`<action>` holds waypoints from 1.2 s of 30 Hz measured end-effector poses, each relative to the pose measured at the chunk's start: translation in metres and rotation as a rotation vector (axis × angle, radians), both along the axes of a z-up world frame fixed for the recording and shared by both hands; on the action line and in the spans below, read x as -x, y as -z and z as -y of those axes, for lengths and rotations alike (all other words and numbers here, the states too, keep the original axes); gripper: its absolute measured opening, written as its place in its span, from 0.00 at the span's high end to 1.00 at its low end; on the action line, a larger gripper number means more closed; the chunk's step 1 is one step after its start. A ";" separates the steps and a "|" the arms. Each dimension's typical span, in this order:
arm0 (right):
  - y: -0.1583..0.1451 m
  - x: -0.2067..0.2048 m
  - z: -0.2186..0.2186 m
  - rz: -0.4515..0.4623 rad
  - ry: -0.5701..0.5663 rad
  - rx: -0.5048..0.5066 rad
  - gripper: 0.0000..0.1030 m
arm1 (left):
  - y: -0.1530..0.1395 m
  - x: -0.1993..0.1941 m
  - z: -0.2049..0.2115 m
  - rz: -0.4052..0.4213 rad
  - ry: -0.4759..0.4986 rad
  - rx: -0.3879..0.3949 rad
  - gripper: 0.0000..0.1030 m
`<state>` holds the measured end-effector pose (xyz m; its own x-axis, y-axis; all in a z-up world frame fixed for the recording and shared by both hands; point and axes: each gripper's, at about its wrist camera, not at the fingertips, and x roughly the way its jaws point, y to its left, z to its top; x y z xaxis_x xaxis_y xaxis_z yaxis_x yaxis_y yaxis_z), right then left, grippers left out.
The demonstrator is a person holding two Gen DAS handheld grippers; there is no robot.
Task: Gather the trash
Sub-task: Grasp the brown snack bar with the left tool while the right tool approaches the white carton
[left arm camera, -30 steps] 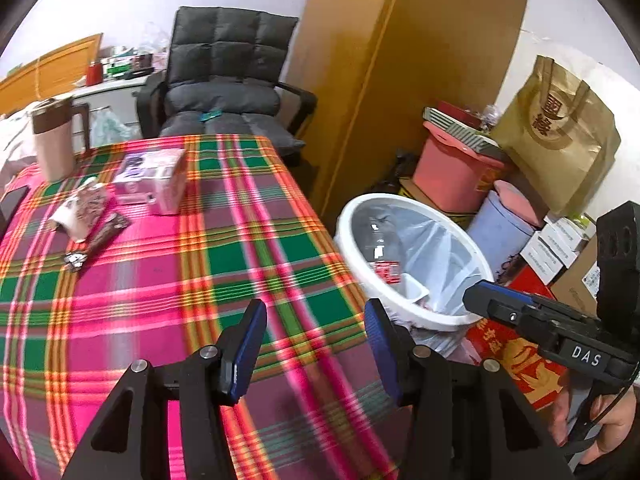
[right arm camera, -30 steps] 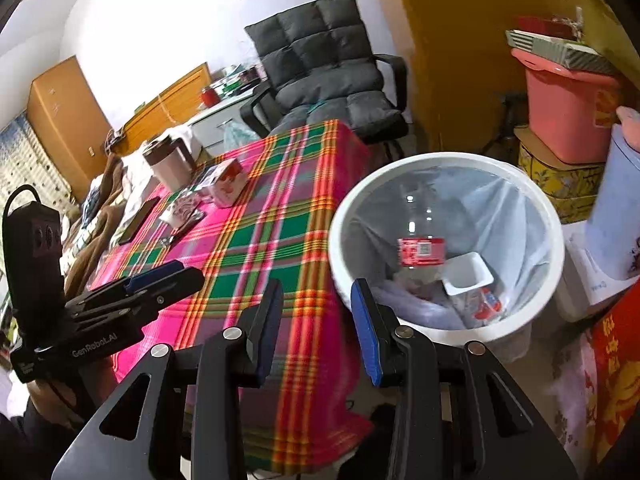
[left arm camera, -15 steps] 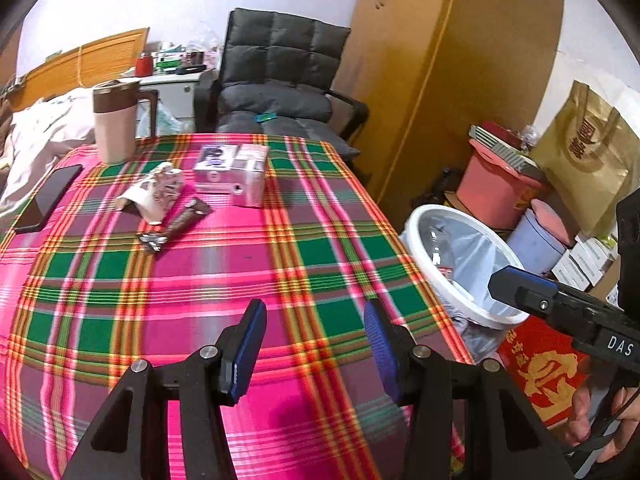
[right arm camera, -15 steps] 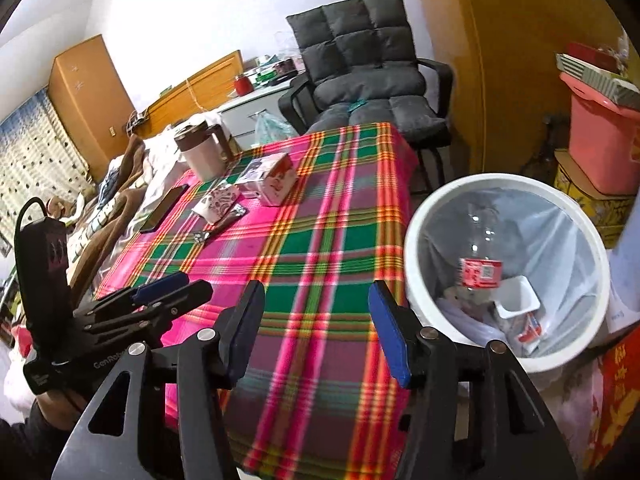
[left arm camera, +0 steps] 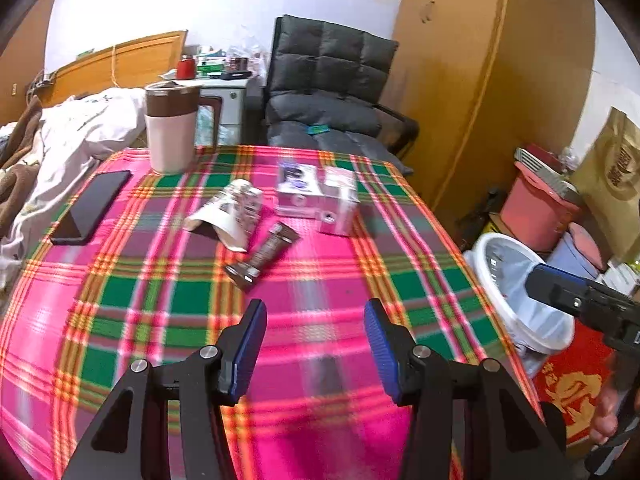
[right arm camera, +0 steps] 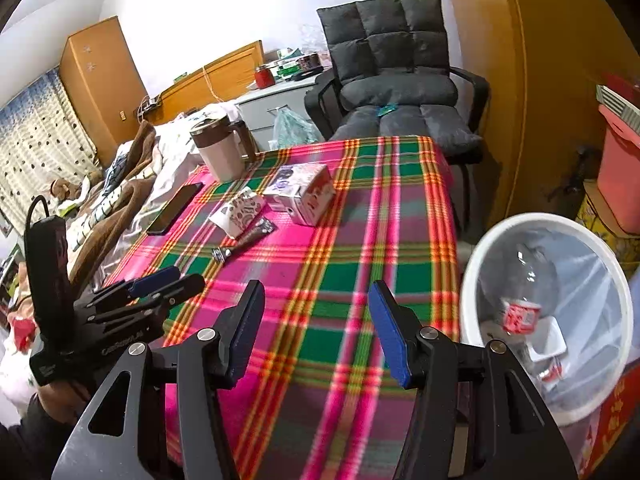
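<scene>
A brown snack wrapper (left arm camera: 262, 256) (right arm camera: 248, 240) lies on the plaid tablecloth (left arm camera: 132, 300). A crumpled white patterned packet (left arm camera: 228, 212) (right arm camera: 240, 210) lies just behind it. My left gripper (left arm camera: 314, 312) hovers over the near part of the table, open and empty, well short of the wrapper. My right gripper (right arm camera: 317, 292) is open and empty too, over the table's near right corner. The white lined bin (right arm camera: 480, 256) (left arm camera: 516, 292) stands on the floor to the right, with a clear bottle (right arm camera: 520, 312) and a white cup (right arm camera: 548, 340) inside.
A pink-and-white box (left arm camera: 316, 198), a dark phone (left arm camera: 92, 206) and a lidded jug (left arm camera: 172, 128) also stand on the table. A grey chair (left arm camera: 328, 100) sits behind it, a bed (left arm camera: 60, 132) to the left, and boxes and a pink tub (left arm camera: 540, 208) beyond the bin.
Both views have swung left from the bin to the table, so the wrapper and packet now lie ahead. The right jaws have widened. The left jaws are unchanged.
</scene>
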<state>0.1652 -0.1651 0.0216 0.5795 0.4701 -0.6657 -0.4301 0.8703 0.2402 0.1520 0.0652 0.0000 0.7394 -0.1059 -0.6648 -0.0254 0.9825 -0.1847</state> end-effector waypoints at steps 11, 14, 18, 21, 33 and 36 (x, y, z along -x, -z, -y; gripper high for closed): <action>0.004 -0.018 -0.024 -0.011 -0.048 0.026 0.46 | 0.020 -0.048 -0.036 -0.045 -0.012 -0.043 0.51; 0.005 -0.022 -0.029 -0.015 -0.055 0.035 0.46 | 0.030 -0.062 -0.038 -0.068 -0.002 -0.052 0.51; 0.007 -0.029 -0.031 -0.023 -0.052 0.040 0.46 | 0.043 -0.079 -0.035 -0.102 0.025 -0.053 0.51; 0.009 -0.033 -0.032 -0.031 -0.049 0.045 0.46 | 0.051 -0.090 -0.032 -0.128 0.031 -0.062 0.51; 0.012 -0.043 -0.042 -0.037 -0.052 0.060 0.46 | 0.056 -0.083 -0.036 -0.147 -0.018 -0.016 0.96; 0.012 -0.048 -0.047 -0.034 -0.053 0.069 0.46 | 0.053 -0.074 -0.043 -0.131 -0.043 0.033 0.97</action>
<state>0.2128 -0.1184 0.0094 0.5315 0.4521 -0.7163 -0.4688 0.8613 0.1958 0.2258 0.1078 -0.0527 0.6512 -0.0990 -0.7524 -0.0936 0.9734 -0.2091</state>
